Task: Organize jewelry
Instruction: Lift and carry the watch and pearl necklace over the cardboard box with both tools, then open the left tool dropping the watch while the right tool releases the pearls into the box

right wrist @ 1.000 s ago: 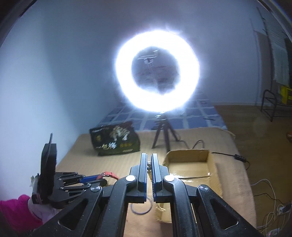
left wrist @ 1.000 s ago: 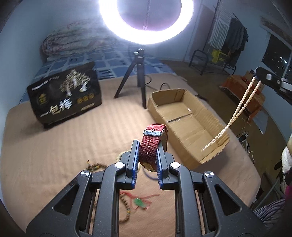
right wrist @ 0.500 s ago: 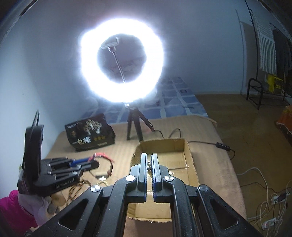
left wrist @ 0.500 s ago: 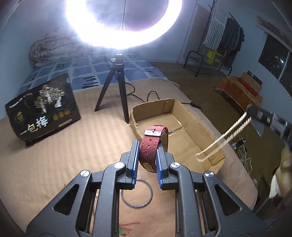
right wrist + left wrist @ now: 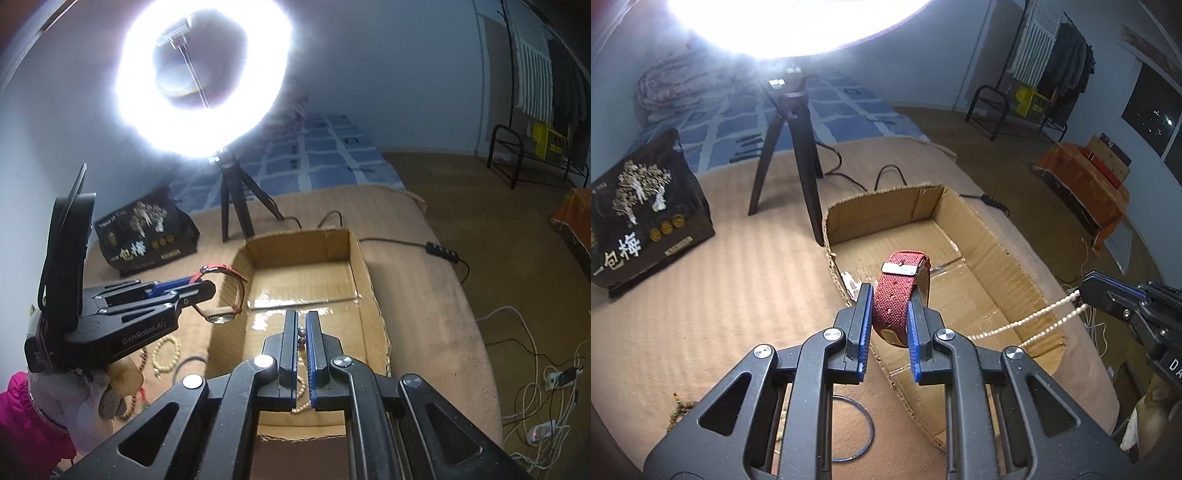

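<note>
My left gripper (image 5: 890, 301) is shut on a red fabric-strap watch (image 5: 895, 291), held above the left wall of the open cardboard box (image 5: 993, 251). In the right wrist view the left gripper (image 5: 207, 290) comes in from the left with the watch (image 5: 221, 316) hanging at the box's left wall (image 5: 225, 325). My right gripper (image 5: 301, 323) is shut on a pearl necklace (image 5: 301, 404) above the box's near end. From the left wrist view the right gripper (image 5: 1087, 291) is at the right edge, and the necklace (image 5: 1030, 319) trails from it toward the box's near corner.
A ring light on a black tripod (image 5: 790, 147) stands behind the box, with a black printed bag (image 5: 642, 214) to its left. A blue bangle (image 5: 849, 428) and bead bracelets (image 5: 166, 354) lie on the tan blanket. Cables and a power strip (image 5: 443, 254) run off the right side.
Both grippers came down and closer to the box. The watch now hangs at the box's left wall, and the pearl necklace has dropped from high on the right to the box's near end.
</note>
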Available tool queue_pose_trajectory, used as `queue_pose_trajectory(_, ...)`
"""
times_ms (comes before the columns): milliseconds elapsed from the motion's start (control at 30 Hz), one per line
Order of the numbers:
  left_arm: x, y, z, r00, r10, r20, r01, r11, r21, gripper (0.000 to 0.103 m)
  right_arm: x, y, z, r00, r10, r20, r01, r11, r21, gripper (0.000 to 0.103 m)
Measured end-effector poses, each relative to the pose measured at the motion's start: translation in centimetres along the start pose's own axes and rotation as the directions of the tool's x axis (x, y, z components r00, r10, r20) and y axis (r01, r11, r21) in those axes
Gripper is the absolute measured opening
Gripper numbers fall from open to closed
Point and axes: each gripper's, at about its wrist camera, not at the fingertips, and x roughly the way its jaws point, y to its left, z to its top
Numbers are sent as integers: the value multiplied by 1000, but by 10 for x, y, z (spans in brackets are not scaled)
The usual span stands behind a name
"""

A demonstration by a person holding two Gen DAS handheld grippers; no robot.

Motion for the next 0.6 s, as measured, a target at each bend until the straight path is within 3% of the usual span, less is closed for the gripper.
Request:
queue_pose_trajectory(267,19,-4,-4,999,31,-35,-30,999,23,16,16,-11,-9,999,-1,-51,2,1000,29,3)
queue_pose_trajectory(300,19,-4,-4,999,33,-35,-32,999,25,16,16,-11,-10,999,-7,-50,9,1000,29,14)
queue_pose_trajectory(333,19,-4,-5,999,32,-39,-31,999,26,18,15,-11,-10,999,-21,-45,22,999,27,32)
queue_pose_trajectory(433,17,-3,-5,999,27,-41,-26,999,25,40,13,-9,-10,998,-45,-33,45,999,18,61)
queue_pose_trajectory(600,9,-1,-3,999,32,-28,-31,999,23,44,12,-6,-9,998,-56,-26,57,998,10,81)
